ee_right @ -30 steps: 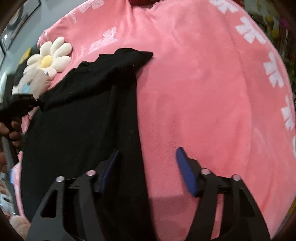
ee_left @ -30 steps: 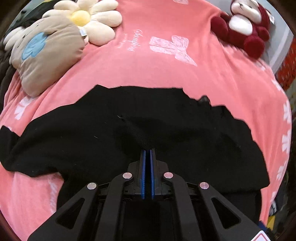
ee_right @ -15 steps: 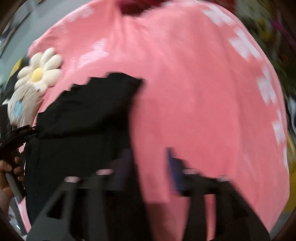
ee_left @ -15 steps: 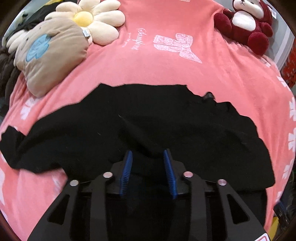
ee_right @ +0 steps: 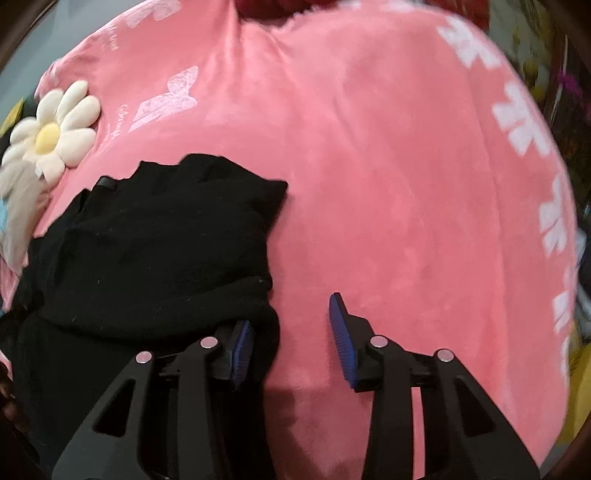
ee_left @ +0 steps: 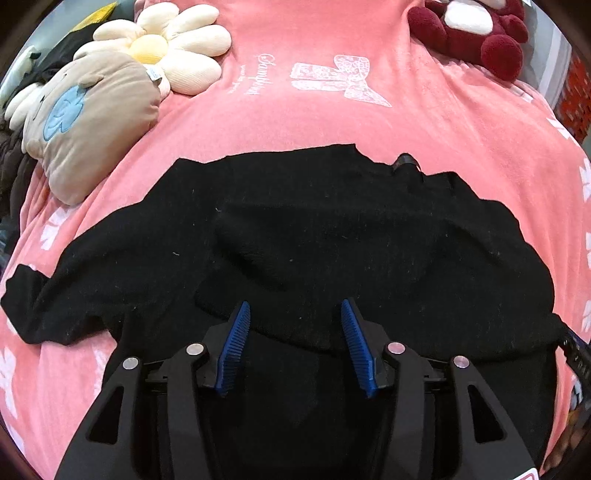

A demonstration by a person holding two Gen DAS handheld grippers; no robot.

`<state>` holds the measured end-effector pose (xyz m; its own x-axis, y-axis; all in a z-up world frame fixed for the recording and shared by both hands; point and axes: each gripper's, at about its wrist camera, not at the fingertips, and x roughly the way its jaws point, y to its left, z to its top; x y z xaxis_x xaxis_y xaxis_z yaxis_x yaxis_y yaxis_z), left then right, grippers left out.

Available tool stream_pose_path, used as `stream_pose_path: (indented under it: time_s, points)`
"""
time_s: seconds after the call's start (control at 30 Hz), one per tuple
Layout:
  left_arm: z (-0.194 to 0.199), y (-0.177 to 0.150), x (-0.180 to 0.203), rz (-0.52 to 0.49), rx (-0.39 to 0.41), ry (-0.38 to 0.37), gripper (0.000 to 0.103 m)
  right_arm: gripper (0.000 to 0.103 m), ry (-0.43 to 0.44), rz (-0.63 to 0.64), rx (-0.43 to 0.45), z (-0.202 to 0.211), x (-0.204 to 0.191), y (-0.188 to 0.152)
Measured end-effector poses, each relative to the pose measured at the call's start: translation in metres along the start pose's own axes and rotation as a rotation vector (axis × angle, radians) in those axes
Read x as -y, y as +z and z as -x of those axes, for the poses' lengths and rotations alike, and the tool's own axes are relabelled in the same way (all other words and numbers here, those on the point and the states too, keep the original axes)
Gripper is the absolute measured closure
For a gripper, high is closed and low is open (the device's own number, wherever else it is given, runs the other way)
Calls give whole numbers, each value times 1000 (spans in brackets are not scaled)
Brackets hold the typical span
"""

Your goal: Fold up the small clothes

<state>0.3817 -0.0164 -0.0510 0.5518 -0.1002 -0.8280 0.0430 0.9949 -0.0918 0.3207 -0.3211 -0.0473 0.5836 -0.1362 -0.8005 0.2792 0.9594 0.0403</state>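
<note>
A black knit garment [ee_left: 332, 240] lies spread on a pink blanket [ee_left: 332, 122], with a sleeve laid across its middle. My left gripper [ee_left: 295, 317] is open just above the garment's near part, holding nothing. In the right wrist view the garment [ee_right: 159, 240] fills the left side, its top fold ending in a corner. My right gripper [ee_right: 291, 317] is open at the garment's right edge. Its left finger [ee_right: 242, 343] is partly under a cloth fold, its right finger [ee_right: 341, 332] is over bare blanket [ee_right: 406, 184].
A daisy cushion [ee_left: 173, 48] and a beige plush cushion [ee_left: 81, 122] lie at the far left. A dark red teddy bear [ee_left: 476, 33] sits at the far right. The daisy cushion [ee_right: 51, 129] also shows in the right wrist view.
My left gripper was shut on the black cloth, then opened and let it go. The sleeve now lies flat. My right gripper stayed open and shifted along the garment's right edge.
</note>
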Motion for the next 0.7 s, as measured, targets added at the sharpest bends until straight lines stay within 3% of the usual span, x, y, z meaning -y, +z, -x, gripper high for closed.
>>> stream_pose_path:
  time_s: [0.03, 0.1, 0.13, 0.33, 0.43, 0.53, 0.6, 0.67, 0.7]
  points:
    - [0, 0, -1, 3, -2, -3, 51, 63, -9, -2, -14, -6, 5, -2]
    - [1, 1, -2, 2, -6, -7, 50, 52, 55, -120, -39, -16, 30, -3]
    - [3, 1, -3, 4, -4, -12, 50, 52, 74, -156, -45, -12, 36, -4]
    - [20, -4, -40, 114, -3, -72, 44, 52, -3, 23, 11, 26, 5, -15]
    - [25, -10, -60, 158, -13, -76, 44, 52, 39, 48, 53, 48, -8, -12]
    - [33, -13, -71, 192, -2, -83, 44, 60, 116, 22, 78, 58, -13, 2]
    - [36, -6, -69, 210, 13, -96, 44, 84, 175, 23, 67, 52, -22, 18]
    - [38, 5, -61, 222, 27, -117, 44, 94, 208, 17, 46, 40, -28, 34]
    - [38, 13, -53, 224, 33, -131, 44, 94, 203, 21, 40, 32, -30, 43]
